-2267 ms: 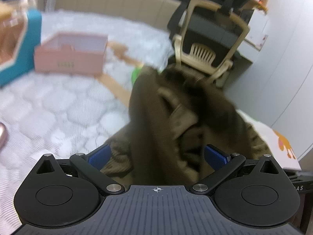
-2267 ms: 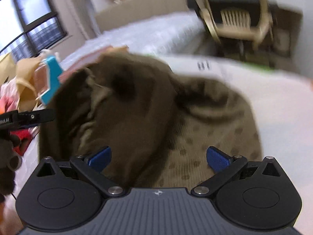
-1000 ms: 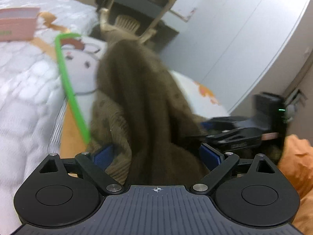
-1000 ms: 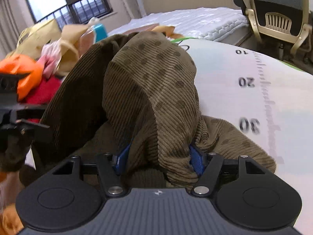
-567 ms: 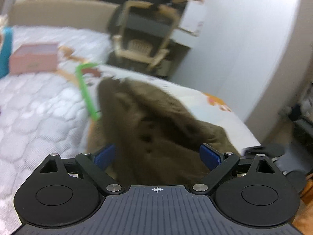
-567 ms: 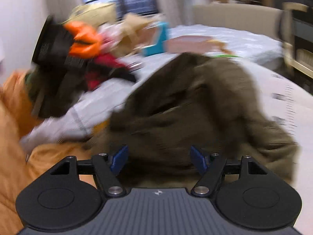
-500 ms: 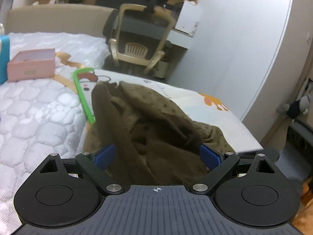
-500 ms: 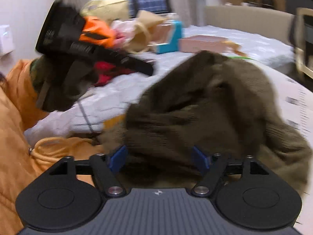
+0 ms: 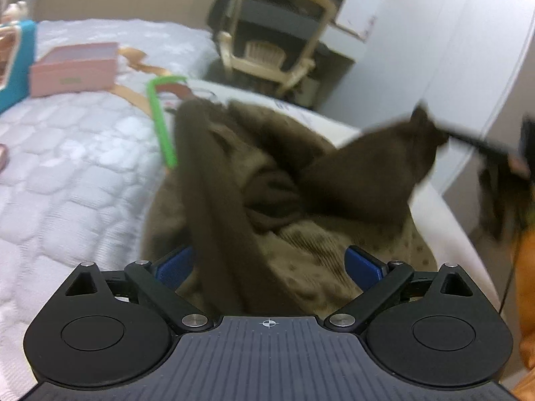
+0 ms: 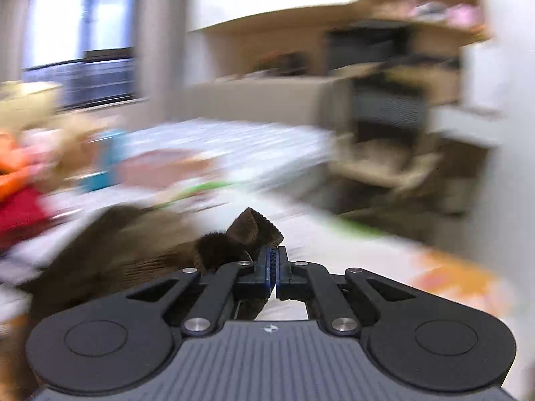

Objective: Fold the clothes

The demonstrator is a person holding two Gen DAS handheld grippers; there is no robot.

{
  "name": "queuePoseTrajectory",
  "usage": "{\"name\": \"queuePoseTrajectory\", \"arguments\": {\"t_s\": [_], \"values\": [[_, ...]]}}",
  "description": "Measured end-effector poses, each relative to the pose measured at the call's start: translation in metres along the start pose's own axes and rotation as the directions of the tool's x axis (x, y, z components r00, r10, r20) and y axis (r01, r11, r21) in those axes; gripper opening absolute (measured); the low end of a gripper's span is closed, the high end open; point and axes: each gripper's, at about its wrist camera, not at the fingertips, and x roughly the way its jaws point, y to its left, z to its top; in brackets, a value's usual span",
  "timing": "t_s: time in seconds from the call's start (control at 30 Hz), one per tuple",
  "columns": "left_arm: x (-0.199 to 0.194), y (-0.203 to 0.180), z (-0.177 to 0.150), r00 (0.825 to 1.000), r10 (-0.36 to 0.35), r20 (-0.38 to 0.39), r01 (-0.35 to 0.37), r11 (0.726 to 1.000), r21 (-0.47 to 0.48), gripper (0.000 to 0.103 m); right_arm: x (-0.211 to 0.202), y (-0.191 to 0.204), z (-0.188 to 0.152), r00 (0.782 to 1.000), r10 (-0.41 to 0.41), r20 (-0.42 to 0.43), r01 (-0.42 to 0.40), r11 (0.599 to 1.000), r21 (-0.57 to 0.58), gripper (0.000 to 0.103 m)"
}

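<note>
A brown dotted corduroy garment [image 9: 234, 183] lies crumpled on the white printed mat [image 9: 444, 207] at the bed's edge. My left gripper [image 9: 269, 264] is open just above it, and a thick fold runs up between the wide-apart blue pads [image 9: 174, 264]. My right gripper [image 10: 274, 260] is shut on a corner of the garment [image 10: 252, 225], with the rest trailing down to the left. In the left wrist view that corner [image 9: 424, 127] is lifted toward the blurred right gripper [image 9: 485, 147] at the far right.
A pink box [image 9: 73, 67] and a teal box [image 9: 13, 67] sit on the quilted mattress [image 9: 67, 173]. A green strip [image 9: 164, 127] lies beside the garment. A beige chair [image 9: 277, 36] stands beyond the bed. Red and orange clothes [image 10: 20, 207] are piled at left.
My right gripper has shut on a corner of the garment and swung up and to the right, pulling it out. The left gripper stays open over the garment.
</note>
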Motion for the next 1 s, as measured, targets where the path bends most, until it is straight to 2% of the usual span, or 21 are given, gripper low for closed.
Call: {"name": "queuePoseTrajectory", "arguments": {"t_s": [0.1, 0.17, 0.2, 0.23, 0.27, 0.33, 0.37, 0.43, 0.47, 0.5, 0.57, 0.63, 0.67, 0.73, 0.8, 0.83, 0.87, 0.9, 0.93, 0.97, 1.0], "values": [[0.023, -0.006, -0.006, 0.995, 0.078, -0.057, -0.076, 0.996, 0.037, 0.099, 0.031, -0.044, 0.011, 0.979, -0.201, 0.037, 0.200, 0.979, 0.033, 0.003], [0.031, -0.006, -0.012, 0.990, 0.124, -0.070, -0.119, 0.991, 0.067, 0.099, 0.050, -0.062, 0.011, 0.965, -0.263, -0.001, 0.263, 0.963, 0.054, 0.008], [0.030, -0.005, -0.015, 0.989, 0.126, -0.072, -0.121, 0.990, 0.071, 0.099, 0.059, -0.066, 0.010, 0.966, -0.255, -0.039, 0.258, 0.963, 0.082, 0.011], [0.029, -0.004, -0.017, 0.989, 0.125, -0.074, -0.120, 0.990, 0.074, 0.099, 0.064, -0.070, 0.007, 0.971, -0.228, -0.074, 0.236, 0.964, 0.121, 0.026], [0.029, -0.003, -0.020, 0.989, 0.125, -0.075, -0.119, 0.990, 0.077, 0.096, 0.067, -0.070, 0.002, 0.976, -0.201, -0.084, 0.211, 0.968, 0.134, 0.045], [0.025, 0.001, -0.024, 0.991, 0.106, -0.078, -0.101, 0.993, 0.065, 0.065, 0.071, -0.064, -0.008, 0.982, -0.156, -0.102, 0.168, 0.978, 0.126, 0.057], [0.024, 0.002, -0.025, 0.992, 0.091, -0.082, -0.086, 0.995, 0.057, 0.049, 0.073, -0.059, -0.014, 0.984, -0.138, -0.112, 0.150, 0.983, 0.105, 0.057], [0.022, 0.005, -0.020, 0.995, 0.087, -0.058, -0.083, 0.994, 0.069, 0.035, 0.074, -0.047, -0.020, 0.986, -0.112, -0.125, 0.123, 0.989, 0.079, 0.059], [0.021, 0.006, -0.015, 0.994, 0.098, -0.039, -0.095, 0.992, 0.088, 0.018, 0.074, -0.040, -0.023, 0.987, -0.095, -0.130, 0.105, 0.992, 0.073, 0.060], [0.021, 0.008, -0.011, 0.994, 0.109, -0.020, -0.107, 0.988, 0.108, 0.013, 0.073, -0.035, -0.022, 0.989, -0.072, -0.133, 0.081, 0.994, 0.067, 0.062], [0.017, 0.020, 0.010, 0.989, 0.147, 0.028, -0.150, 0.980, 0.129, 0.011, 0.074, -0.019, -0.019, 0.990, -0.038, -0.138, 0.042, 0.999, 0.025, 0.068], [0.016, 0.042, 0.036, 0.968, 0.231, 0.092, -0.243, 0.959, 0.146, 0.009, 0.077, 0.000, -0.017, 0.989, -0.018, -0.145, 0.011, 0.999, -0.048, 0.075], [0.016, 0.058, 0.048, 0.948, 0.292, 0.126, -0.309, 0.940, 0.144, 0.008, 0.079, 0.010, -0.015, 0.989, -0.008, -0.150, -0.005, 0.996, -0.084, 0.080], [0.018, 0.093, 0.070, 0.894, 0.410, 0.182, -0.433, 0.894, 0.114, 0.007, 0.083, 0.030, -0.012, 0.987, 0.012, -0.159, -0.037, 0.987, -0.156, 0.083], [0.020, 0.133, 0.090, 0.827, 0.518, 0.219, -0.541, 0.840, 0.055, 0.007, 0.086, 0.049, -0.010, 0.985, 0.030, -0.169, -0.068, 0.972, -0.226, 0.083], [0.022, 0.154, 0.098, 0.794, 0.563, 0.229, -0.582, 0.813, 0.021, 0.007, 0.091, 0.052, -0.012, 0.984, 0.017, -0.178, -0.061, 0.968, -0.244, 0.083], [0.022, 0.168, 0.103, 0.769, 0.595, 0.235, -0.611, 0.792, -0.005, 0.007, 0.097, 0.052, -0.015, 0.981, 0.002, -0.196, -0.051, 0.968, -0.246, 0.083], [0.022, 0.182, 0.106, 0.753, 0.616, 0.232, -0.626, 0.779, -0.035, 0.007, 0.102, 0.049, -0.018, 0.977, -0.014, -0.211, -0.038, 0.970, -0.240, 0.083], [0.021, 0.194, 0.107, 0.754, 0.619, 0.219, -0.621, 0.781, -0.070, 0.007, 0.105, 0.044, -0.022, 0.974, -0.039, -0.225, -0.015, 0.972, -0.234, 0.083], [0.020, 0.206, 0.107, 0.757, 0.621, 0.206, -0.614, 0.783, -0.105, 0.007, 0.108, 0.037, -0.026, 0.969, -0.067, -0.239, 0.012, 0.974, -0.225, 0.083], [0.019, 0.212, 0.105, 0.773, 0.605, 0.192, -0.593, 0.796, -0.124, 0.010, 0.110, 0.028, -0.030, 0.963, -0.098, -0.250, 0.044, 0.977, -0.210, 0.083]]}}
